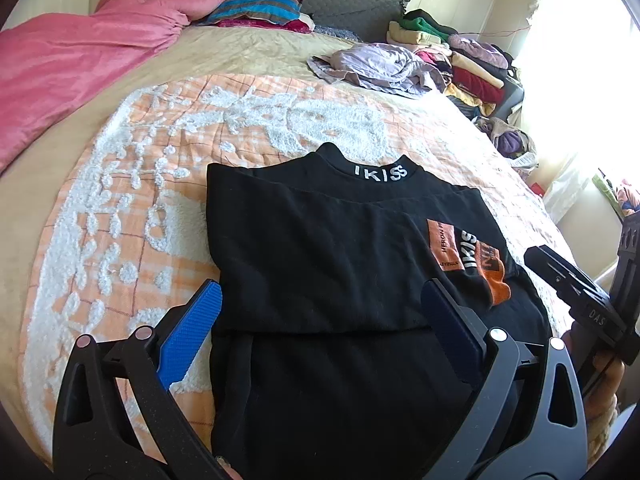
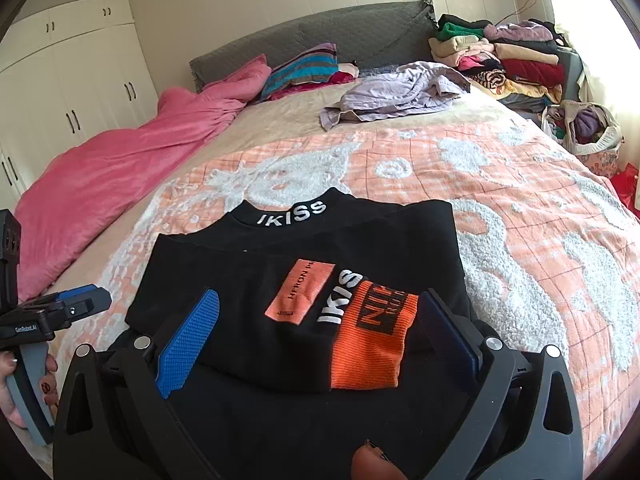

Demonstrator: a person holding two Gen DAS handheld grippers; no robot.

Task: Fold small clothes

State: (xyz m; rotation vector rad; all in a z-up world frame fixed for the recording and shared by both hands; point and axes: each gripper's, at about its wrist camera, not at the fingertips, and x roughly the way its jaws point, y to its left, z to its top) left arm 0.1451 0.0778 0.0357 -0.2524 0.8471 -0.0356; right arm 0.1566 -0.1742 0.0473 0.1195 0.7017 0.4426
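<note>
A black top [image 1: 320,248] with a white "IKISS" collar and orange patches lies partly folded on the bed, collar away from me; it also shows in the right wrist view [image 2: 248,276]. My left gripper [image 1: 320,304] is open and hovers over the top's near left part, its blue fingers [image 1: 192,332] wide apart. My right gripper [image 2: 316,316] is open over the orange sleeve cuff [image 2: 372,352], holding nothing. Each gripper shows at the edge of the other's view: the right gripper's body [image 1: 576,288], the left gripper's body [image 2: 60,312].
An orange and white fluffy blanket [image 1: 160,184] covers the bed under the top. A crumpled lilac garment [image 2: 400,92] lies further back. A stack of folded clothes [image 2: 512,60] stands at the far right, a pink quilt [image 2: 120,168] at the left, striped pillows [image 2: 304,68] by the headboard.
</note>
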